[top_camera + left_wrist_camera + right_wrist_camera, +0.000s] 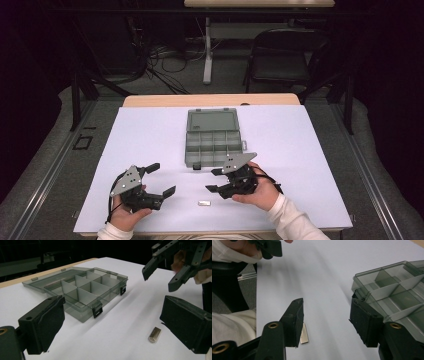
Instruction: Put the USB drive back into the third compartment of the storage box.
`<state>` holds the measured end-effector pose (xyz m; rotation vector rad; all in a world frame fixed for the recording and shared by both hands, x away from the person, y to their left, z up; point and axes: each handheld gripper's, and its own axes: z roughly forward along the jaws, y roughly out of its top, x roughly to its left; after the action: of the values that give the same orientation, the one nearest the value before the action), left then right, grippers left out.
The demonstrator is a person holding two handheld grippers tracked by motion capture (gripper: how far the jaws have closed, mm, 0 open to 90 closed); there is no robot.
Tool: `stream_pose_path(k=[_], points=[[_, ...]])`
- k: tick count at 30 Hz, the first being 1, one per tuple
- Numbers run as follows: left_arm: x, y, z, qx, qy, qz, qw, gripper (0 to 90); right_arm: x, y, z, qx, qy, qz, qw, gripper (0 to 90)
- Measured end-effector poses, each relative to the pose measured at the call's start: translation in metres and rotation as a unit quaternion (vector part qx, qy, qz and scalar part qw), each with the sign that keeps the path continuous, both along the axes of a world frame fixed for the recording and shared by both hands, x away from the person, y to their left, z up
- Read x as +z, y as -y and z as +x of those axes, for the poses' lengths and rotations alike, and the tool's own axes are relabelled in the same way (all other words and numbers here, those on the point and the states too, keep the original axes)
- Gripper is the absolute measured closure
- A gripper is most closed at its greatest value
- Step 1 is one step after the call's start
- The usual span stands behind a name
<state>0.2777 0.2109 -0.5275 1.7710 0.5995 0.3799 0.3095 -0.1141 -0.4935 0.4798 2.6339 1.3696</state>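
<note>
While the small metal piece lies alone on the white sheet at lower centre, bare room around it, the left gripper and right gripper flank it, both parted and empty, below the open compartment box.

High view overlooks table; claw views sit close, sharing box.

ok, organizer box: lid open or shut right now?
Open. The organizer box has its lid folded back flat on the table, and the divided compartments look empty.
</note>
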Motion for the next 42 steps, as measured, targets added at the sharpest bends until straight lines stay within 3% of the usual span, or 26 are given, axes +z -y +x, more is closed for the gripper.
stream_pose_path(k=[9,16,24,28,42], points=[[0.000,0.000,0.000,-0.002,-0.001,0.000,1.0000,5.4,-0.013,-0.011,-0.004,0.017,0.017,-0.022,0.9995,47.2],[0.000,-0.001,0.000,-0.006,-0.002,0.001,1.0000,5.5,-0.020,-0.013,-0.007,0.007,0.005,-0.022,0.9997,56.5],[0.000,-0.001,0.001,-0.004,-0.003,-0.006,1.0000,5.4,-0.032,-0.016,-0.008,0.017,-0.023,-0.031,0.9991,67.5],[0.000,-0.001,0.001,-0.004,-0.003,-0.005,1.0000,5.4,-0.037,-0.019,-0.009,0.027,-0.026,-0.036,0.9987,70.5],[0.000,-0.001,0.001,-0.004,-0.002,-0.005,1.0000,5.8,-0.051,-0.030,-0.014,0.058,-0.024,-0.058,0.9963,70.8]])
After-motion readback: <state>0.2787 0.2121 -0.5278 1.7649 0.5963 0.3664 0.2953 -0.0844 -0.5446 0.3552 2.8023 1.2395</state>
